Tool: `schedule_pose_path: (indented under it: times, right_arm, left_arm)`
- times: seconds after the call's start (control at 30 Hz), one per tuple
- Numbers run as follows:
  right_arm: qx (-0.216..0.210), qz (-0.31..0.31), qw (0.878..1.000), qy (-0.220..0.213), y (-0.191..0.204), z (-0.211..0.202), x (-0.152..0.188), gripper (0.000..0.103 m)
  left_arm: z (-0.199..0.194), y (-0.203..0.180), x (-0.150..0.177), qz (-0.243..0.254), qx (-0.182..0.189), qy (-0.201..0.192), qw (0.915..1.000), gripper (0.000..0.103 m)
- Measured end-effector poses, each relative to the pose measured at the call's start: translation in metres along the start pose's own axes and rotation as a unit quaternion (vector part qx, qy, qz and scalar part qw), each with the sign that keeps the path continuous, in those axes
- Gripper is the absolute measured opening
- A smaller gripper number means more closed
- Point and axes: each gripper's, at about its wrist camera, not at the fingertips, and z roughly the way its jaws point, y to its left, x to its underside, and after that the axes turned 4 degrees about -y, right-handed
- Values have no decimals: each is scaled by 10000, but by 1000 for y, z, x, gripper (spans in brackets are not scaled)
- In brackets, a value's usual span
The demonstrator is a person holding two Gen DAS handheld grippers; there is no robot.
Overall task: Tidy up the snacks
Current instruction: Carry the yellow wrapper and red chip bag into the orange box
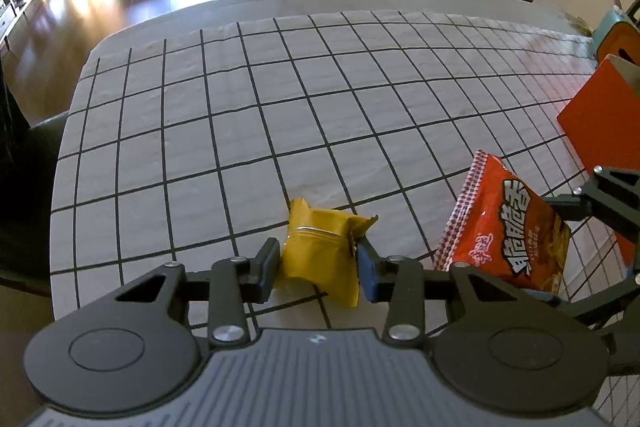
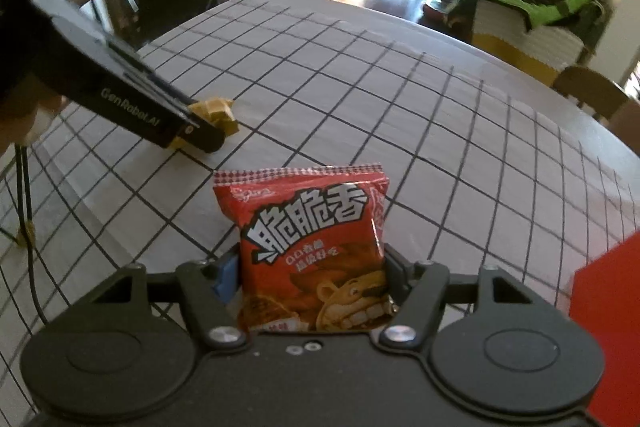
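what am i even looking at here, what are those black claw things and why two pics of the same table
No robot here: a person holds a hand-held gripper in each hand, and each carries a wide-angle camera looking along its jaws. One picture comes from the left gripper, the other from the right gripper, so each also shows the other tool. They work over a table with a checked tablecloth. The left jaws are shut on a small yellow snack packet. A red snack bag sits between the right jaws, which appear to press its sides. A red box stands at the right.

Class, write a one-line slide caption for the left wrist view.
Left gripper shut on a yellow snack packet on the gridded tablecloth, red snack bag alongside.
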Motion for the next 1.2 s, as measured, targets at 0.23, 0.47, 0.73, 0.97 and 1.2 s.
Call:
schedule_pose_path:
  times: [0.23, 0.47, 0.73, 0.97, 1.2]
  right_arm:
    - [75, 535, 9984, -188, -4, -23, 7, 68]
    - [290, 854, 9952, -368, -2, -57, 15, 68]
    - [420, 1273, 9892, -586, -4, -107, 23, 68]
    - [584, 1469, 9846, -743, -13, -153, 35, 68]
    - [739, 1655, 9785, -982, -34, -189, 53, 68]
  left_arm:
    - [-14, -5, 7, -161, 25, -111, 9998, 39]
    - [-40, -24, 23, -174, -18, -323, 9993, 39]
    - [-81, -56, 33, -127, -27, -551, 9984, 39]
    - [-113, -88, 35, -72, 99, -714, 9974, 39]
    - [-136, -133, 31, 53, 225, -888, 9958, 39]
